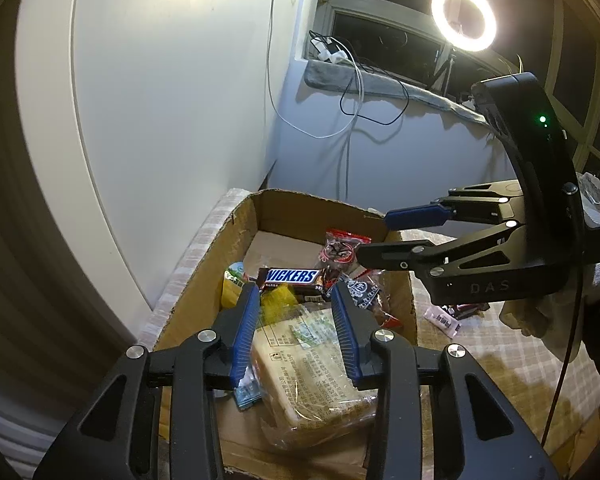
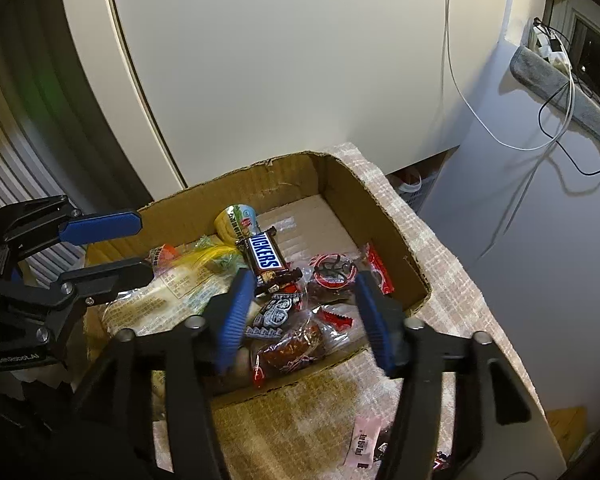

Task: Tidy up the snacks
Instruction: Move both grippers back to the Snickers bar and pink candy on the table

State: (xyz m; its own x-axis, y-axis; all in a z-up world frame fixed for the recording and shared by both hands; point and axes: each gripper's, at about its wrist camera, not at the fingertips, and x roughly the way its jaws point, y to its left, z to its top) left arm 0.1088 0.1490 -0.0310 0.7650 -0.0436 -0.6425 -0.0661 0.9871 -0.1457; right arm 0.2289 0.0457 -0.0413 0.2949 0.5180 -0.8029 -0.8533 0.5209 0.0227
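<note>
1. The cardboard box [image 2: 380, 220] sits on a checked cloth [image 2: 452, 280] and holds the snacks.
2. A brown Snickers bar [image 2: 265, 258] with blue letters lies in the middle, with a shiny bread bag [image 1: 312, 376] at its 6 o'clock in the left view.
3. The left gripper [image 1: 296, 300] hangs spread apart and empty above the bread.
4. The right gripper [image 2: 300, 292] hangs spread apart and empty over the red candy packs [image 2: 292, 348].
5. A pink packet [image 2: 364, 440] lies on the cloth outside the box.

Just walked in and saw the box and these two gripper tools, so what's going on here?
A person is sorting snacks into a cardboard box with a handheld gripper in each hand. The box already holds a Snickers bar, a bagged bread loaf, a small cup and several wrapped candies. Both the left gripper and the right gripper hang open and empty over the box. A pink packet lies outside on the checked cloth.
</note>
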